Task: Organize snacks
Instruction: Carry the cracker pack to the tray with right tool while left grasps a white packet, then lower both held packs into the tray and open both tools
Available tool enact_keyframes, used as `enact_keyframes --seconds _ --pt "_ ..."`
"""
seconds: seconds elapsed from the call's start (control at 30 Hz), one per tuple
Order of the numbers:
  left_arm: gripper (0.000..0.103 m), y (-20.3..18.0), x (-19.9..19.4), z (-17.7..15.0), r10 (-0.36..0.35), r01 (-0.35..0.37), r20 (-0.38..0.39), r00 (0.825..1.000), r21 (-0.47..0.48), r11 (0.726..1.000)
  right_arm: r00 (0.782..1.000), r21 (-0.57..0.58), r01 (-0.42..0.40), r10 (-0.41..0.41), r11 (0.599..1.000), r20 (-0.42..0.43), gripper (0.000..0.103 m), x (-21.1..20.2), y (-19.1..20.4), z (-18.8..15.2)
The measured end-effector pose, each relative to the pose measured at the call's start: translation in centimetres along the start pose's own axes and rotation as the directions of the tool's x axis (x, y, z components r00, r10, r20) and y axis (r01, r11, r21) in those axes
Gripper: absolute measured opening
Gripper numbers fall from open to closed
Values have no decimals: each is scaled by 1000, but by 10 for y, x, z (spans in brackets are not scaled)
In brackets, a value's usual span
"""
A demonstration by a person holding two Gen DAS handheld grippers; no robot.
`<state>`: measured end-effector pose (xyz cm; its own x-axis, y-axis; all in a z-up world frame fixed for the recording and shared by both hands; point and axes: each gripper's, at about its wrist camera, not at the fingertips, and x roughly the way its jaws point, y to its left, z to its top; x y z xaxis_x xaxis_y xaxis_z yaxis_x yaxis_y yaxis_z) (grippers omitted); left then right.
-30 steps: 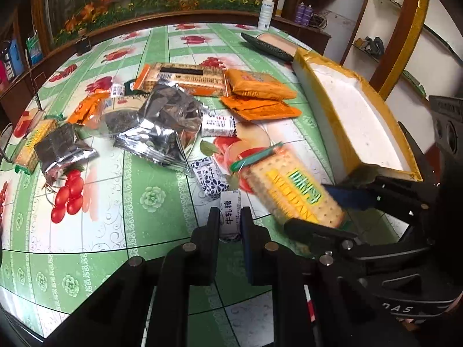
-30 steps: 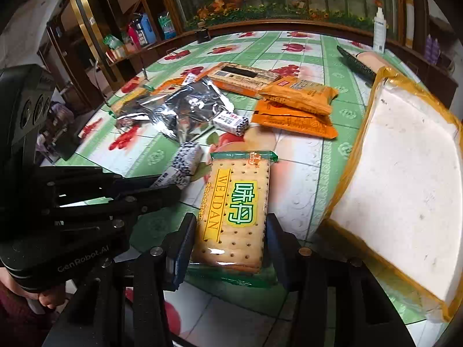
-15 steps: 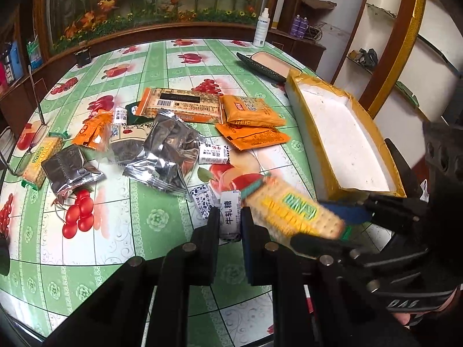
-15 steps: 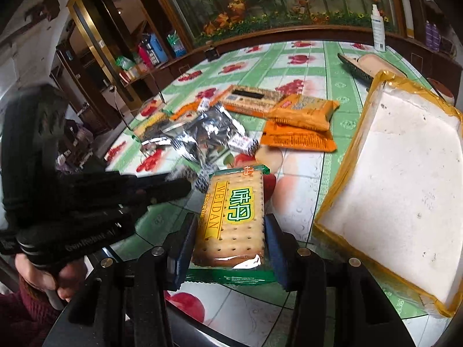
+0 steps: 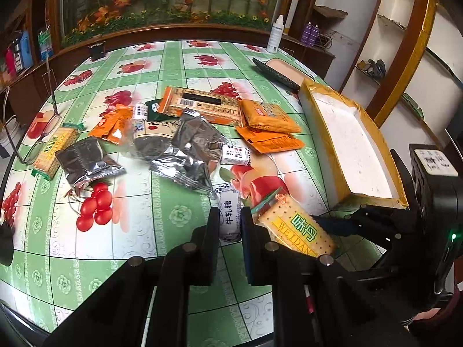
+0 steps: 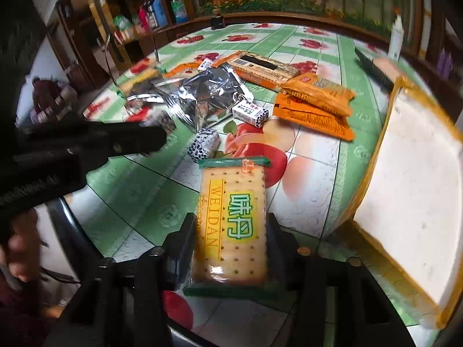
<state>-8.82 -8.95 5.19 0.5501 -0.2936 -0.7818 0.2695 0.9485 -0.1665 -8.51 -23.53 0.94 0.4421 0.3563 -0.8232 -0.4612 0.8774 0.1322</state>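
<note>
WEIDAN cracker pack (image 6: 231,225), yellow-green label

The tablecloth (image 5: 72,263) is green-and-white checked with red fruit prints. The cracker packet (image 6: 233,225) is tan, dotted, with a yellow label and green ends. The box (image 5: 356,150) is white inside, edged in yellow-brown tape. Two flat packets (image 5: 269,128) are orange, the foil bags (image 5: 188,156) silver, and the small candy (image 6: 204,144) white with black spots.

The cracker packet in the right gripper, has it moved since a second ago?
Yes. The cracker packet has lifted off the table and shifted toward the foam box.
</note>
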Motion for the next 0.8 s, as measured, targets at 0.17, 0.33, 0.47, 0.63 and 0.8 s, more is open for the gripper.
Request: enact_keyframes --seconds 0.17,0.33,0.47,0.63,0.8 --pt "14 -4 -4 10 -25 25 3 1000 6 1000 997 27 -63 61 998 50 50 -15 -4 1" --pt "14 -28 -7 36 -77 76 25 997 42 996 979 151 -100 71 983 189 50 -59 -47 13" --pt "14 -60 3 63 -120 116 27 992 99 988 964 252 -62 -8 966 267 50 -87 -93 17" --pt "14 -111 38 101 -196 197 -25 980 147 969 949 384 -36 -89 923 302 50 -106 -157 19" --pt "14 -154 84 130 -238 249 -85 968 166 954 945 467 4 -157 884 288 50 -112 -208 29"
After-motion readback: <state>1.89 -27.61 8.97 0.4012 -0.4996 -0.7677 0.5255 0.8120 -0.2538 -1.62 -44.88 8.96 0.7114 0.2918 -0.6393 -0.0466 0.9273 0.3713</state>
